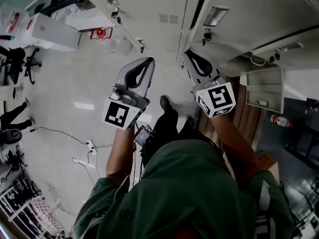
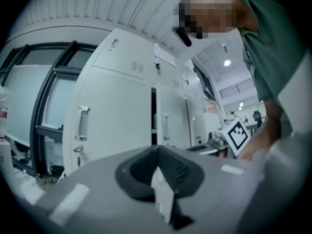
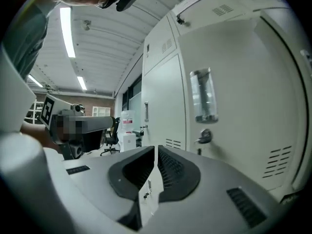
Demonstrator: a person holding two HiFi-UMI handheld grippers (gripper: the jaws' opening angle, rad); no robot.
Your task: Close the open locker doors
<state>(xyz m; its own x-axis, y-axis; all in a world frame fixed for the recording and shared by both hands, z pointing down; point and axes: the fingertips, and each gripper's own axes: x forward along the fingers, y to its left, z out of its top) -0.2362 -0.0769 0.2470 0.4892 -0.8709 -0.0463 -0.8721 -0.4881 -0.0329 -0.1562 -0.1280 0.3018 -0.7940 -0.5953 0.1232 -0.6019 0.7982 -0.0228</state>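
Two grippers are held up in front of a bank of white lockers point(image 1: 149, 14), and both are empty. The left gripper point(image 2: 157, 152) has its jaws pressed together with nothing between them. Straight beyond its tips runs a dark vertical gap point(image 2: 153, 116) between two locker doors. The door point(image 2: 114, 121) left of that gap carries an upright metal handle point(image 2: 83, 123), with a small lock below it. Off to the right of this claw, the right gripper's marker cube point(image 2: 237, 134) shows beside the person's hand. The right gripper point(image 3: 156, 150) has its jaws drawn in to a thin slit, gripping nothing. Close on its right stands a shut locker door point(image 3: 234, 106) with a clear handle point(image 3: 202, 96), a lock point(image 3: 204, 136) under it and vent slots point(image 3: 280, 162) lower down. More shut doors run away ahead of its tips. Far beyond them stands a white unit with a red label point(image 3: 127, 126). In the head view the left gripper point(image 1: 147, 62) and right gripper point(image 1: 191, 56) point side by side at the lockers, not touching them. A dark slit point(image 1: 202, 4) lies ahead of the right claw. To that claw's right a rimmed grey panel point(image 1: 264, 88) juts out; whether it is an open door cannot be told.
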